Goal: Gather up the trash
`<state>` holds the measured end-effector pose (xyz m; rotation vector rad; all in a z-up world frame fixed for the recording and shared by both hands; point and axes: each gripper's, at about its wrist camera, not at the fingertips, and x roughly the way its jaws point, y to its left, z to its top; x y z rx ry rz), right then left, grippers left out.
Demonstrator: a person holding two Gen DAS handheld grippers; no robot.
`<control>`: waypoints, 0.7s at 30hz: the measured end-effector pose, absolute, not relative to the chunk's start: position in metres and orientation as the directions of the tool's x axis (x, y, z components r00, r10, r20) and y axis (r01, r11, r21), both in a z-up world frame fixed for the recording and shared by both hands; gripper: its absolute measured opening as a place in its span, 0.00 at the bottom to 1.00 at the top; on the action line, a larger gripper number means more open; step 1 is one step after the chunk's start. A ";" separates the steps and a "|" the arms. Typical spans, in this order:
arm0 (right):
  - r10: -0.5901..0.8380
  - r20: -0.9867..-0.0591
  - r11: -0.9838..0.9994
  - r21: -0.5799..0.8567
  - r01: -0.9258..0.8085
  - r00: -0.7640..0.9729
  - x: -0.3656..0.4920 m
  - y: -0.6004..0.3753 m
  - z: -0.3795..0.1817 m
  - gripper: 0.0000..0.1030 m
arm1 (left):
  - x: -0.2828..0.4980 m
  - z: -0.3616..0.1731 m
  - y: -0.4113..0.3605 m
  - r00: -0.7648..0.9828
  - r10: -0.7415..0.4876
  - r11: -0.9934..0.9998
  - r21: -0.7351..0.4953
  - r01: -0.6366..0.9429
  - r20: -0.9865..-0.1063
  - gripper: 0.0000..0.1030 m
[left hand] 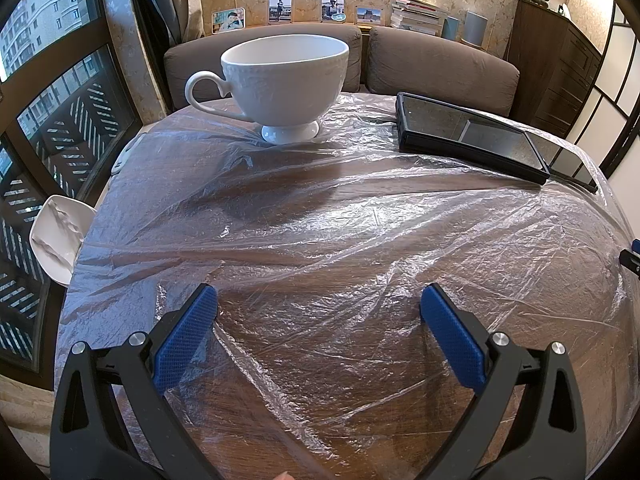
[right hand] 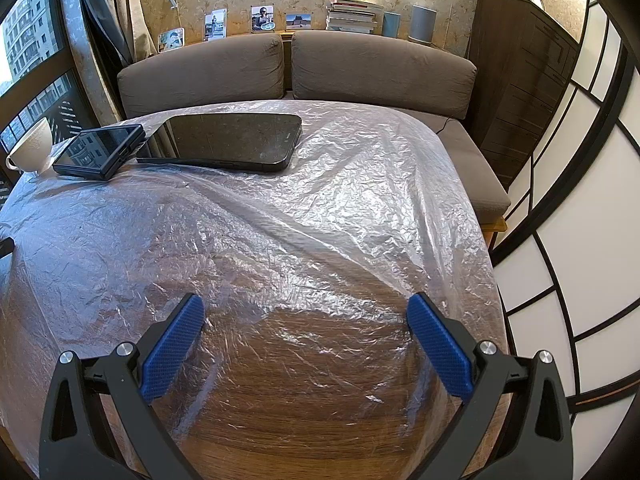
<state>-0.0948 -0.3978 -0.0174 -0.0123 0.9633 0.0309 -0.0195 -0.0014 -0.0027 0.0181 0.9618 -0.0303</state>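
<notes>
**Clear crinkled plastic sheet waiting to be gathered**

The clear crinkled plastic sheet (left hand: 360,216) is lying spread over the round wooden tabletop (right hand: 304,432), draping past its far and right edges; it looks like the only trash in view, though that is a judgement. The step in hand seems to be the approach. The left claw (left hand: 320,336) and right claw (right hand: 304,344) are both hovering with blue textured pads spread wide, gripping nothing. Next, a claw is likely needing to pinch a raised fold, since the film is thin, slippery and lying flat. Weighing it down are a white footed ceramic cup (left hand: 280,84), a black glossy rectangular device (left hand: 468,136) and a dark flat tablet (right hand: 228,144), so pulling the sheet could be dragging them along.
</notes>
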 end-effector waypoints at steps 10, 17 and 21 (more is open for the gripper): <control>0.021 -0.821 0.999 0.003 -0.032 0.570 -0.095 -0.398 -0.017 0.96 | -0.019 -0.002 -0.001 0.571 -0.018 0.999 0.002 0.034 -0.820 0.99; 0.021 -0.821 0.999 0.003 -0.032 0.570 -0.095 -0.398 -0.017 0.96 | -0.016 -0.005 -0.003 0.571 -0.019 0.999 0.001 0.034 -0.821 0.99; 0.021 -0.821 0.999 0.003 -0.032 0.570 -0.095 -0.397 -0.017 0.96 | -0.012 -0.004 -0.002 0.570 -0.019 0.999 0.000 0.034 -0.821 0.99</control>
